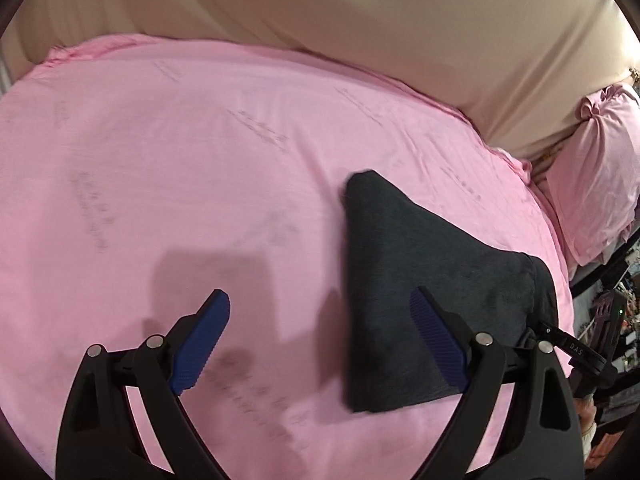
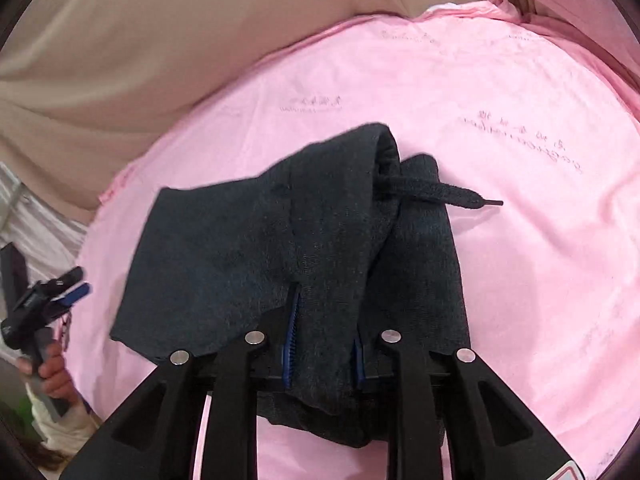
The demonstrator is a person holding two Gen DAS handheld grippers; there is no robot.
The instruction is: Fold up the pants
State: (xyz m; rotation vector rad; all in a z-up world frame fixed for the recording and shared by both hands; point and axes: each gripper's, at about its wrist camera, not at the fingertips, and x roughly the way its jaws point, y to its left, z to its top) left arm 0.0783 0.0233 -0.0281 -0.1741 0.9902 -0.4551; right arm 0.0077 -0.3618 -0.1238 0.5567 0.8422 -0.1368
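Observation:
The dark grey pants (image 1: 416, 276) lie folded in a compact bundle on the pink bed sheet (image 1: 180, 168). My left gripper (image 1: 320, 344) is open and empty, just left of the bundle, its right finger over the cloth's edge. In the right wrist view the pants (image 2: 248, 248) fill the middle, with the drawstring (image 2: 448, 194) trailing right onto the sheet (image 2: 520, 240). My right gripper (image 2: 326, 340) is shut on a fold of the pants at their near edge. The left gripper (image 2: 68, 290) shows at the far left, held in a hand.
A beige headboard or wall covering (image 1: 360, 20) runs behind the bed. A pink pillow (image 1: 600, 172) lies at the right edge, with dark clutter (image 1: 616, 320) beyond the bed's side. Open sheet stretches left of the pants.

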